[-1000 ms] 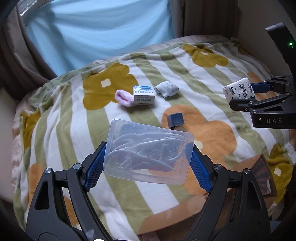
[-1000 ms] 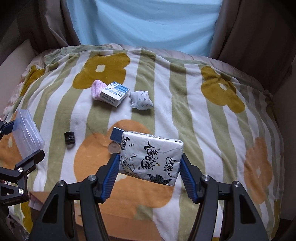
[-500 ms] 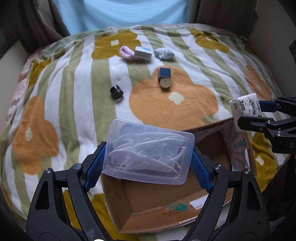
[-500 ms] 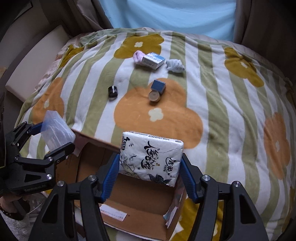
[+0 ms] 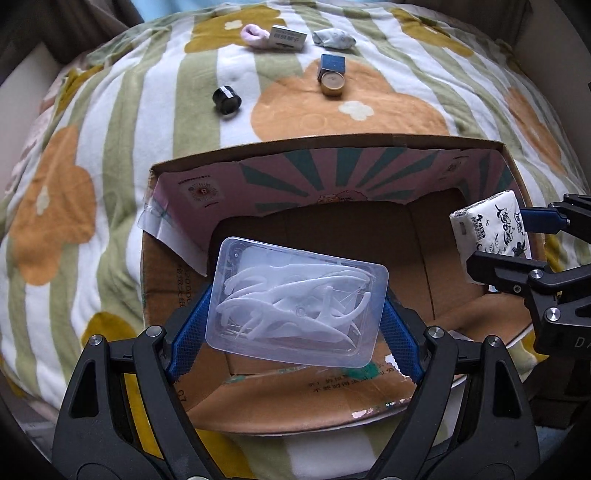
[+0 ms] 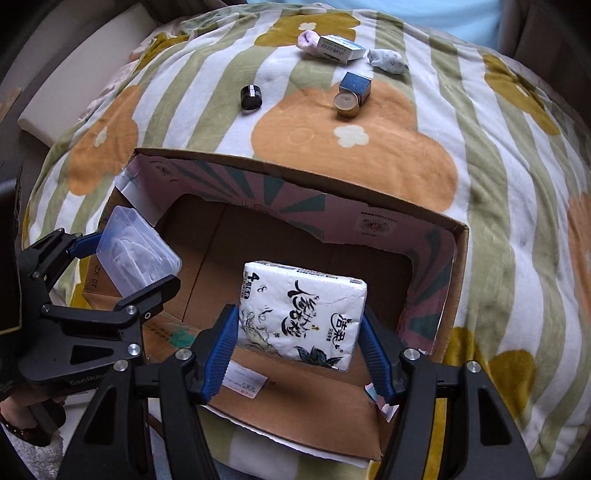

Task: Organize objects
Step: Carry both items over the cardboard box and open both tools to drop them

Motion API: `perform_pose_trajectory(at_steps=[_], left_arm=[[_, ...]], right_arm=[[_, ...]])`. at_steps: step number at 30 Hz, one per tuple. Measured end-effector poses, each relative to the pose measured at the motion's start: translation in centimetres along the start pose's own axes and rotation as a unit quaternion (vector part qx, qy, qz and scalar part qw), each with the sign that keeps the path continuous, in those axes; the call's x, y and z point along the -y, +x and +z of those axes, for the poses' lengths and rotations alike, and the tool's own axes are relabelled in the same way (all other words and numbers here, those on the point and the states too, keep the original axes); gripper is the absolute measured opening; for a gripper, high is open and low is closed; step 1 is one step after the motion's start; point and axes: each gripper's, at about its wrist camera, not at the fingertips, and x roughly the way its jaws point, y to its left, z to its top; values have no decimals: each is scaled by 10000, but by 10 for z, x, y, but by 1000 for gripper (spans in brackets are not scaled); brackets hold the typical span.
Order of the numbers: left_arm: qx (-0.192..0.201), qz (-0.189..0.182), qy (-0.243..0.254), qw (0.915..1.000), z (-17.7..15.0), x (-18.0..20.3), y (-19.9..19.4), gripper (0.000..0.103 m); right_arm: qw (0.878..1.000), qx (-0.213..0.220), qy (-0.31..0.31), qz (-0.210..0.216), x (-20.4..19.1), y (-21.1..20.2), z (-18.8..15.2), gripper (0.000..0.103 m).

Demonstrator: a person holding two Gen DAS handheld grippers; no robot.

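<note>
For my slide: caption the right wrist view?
Right gripper holds a tissue pack over an open cardboard box.

Our left gripper (image 5: 295, 325) clamps a clear plastic case of white picks (image 5: 297, 301) above the open brown cardboard box (image 5: 332, 402). At three o'clock our right gripper (image 5: 517, 242) grips a white printed tissue pack (image 5: 487, 227).

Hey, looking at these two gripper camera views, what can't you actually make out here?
- Floor of the cardboard box: left wrist view, partly hidden behind the clear plastic case; right wrist view, behind the tissue pack.
- Print on the small white carton: too small in both views.
- Pink sock: partly behind that carton.
- Person's hand: cut off by the right wrist view's lower left edge.
</note>
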Motion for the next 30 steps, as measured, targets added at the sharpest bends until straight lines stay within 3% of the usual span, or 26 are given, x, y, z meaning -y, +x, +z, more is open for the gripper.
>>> perform_pose_trajectory(at_steps=[7, 10, 12, 14, 16, 18, 19, 23, 30], left_arm=[[-9, 17, 138, 9999, 12, -4, -6, 83], [-16, 132, 272, 9995, 13, -2, -9, 88], [29, 84, 290, 9995, 14, -3, -11, 103], [100, -18, 260, 9996, 14, -6, -14, 103], [97, -17, 248, 9996, 14, -8, -16, 103], [81, 21, 251, 9997, 13, -10, -18, 103], [83, 40, 241, 9997, 12, -11, -19, 103], [56, 108, 204, 9997, 8, -17, -24, 103], [256, 66, 150, 9995, 5, -24, -34, 103]], right_arm=[[9998, -90, 140, 94, 8, 1, 6, 59], [9993, -133, 270, 218, 12, 2, 9, 62], [9991, -155, 341, 202, 15, 2, 9, 74], [9991, -290, 309, 93, 15, 4, 8, 84], [9988, -393, 287, 86, 16, 6, 5, 86], [9979, -441, 383, 284, 20, 8, 1, 101], [9973, -428, 469, 369, 22, 8, -1, 103], [9959, -426, 659, 452, 24, 8, -5, 103], [9984, -158, 532, 87, 19, -6, -1, 103]])
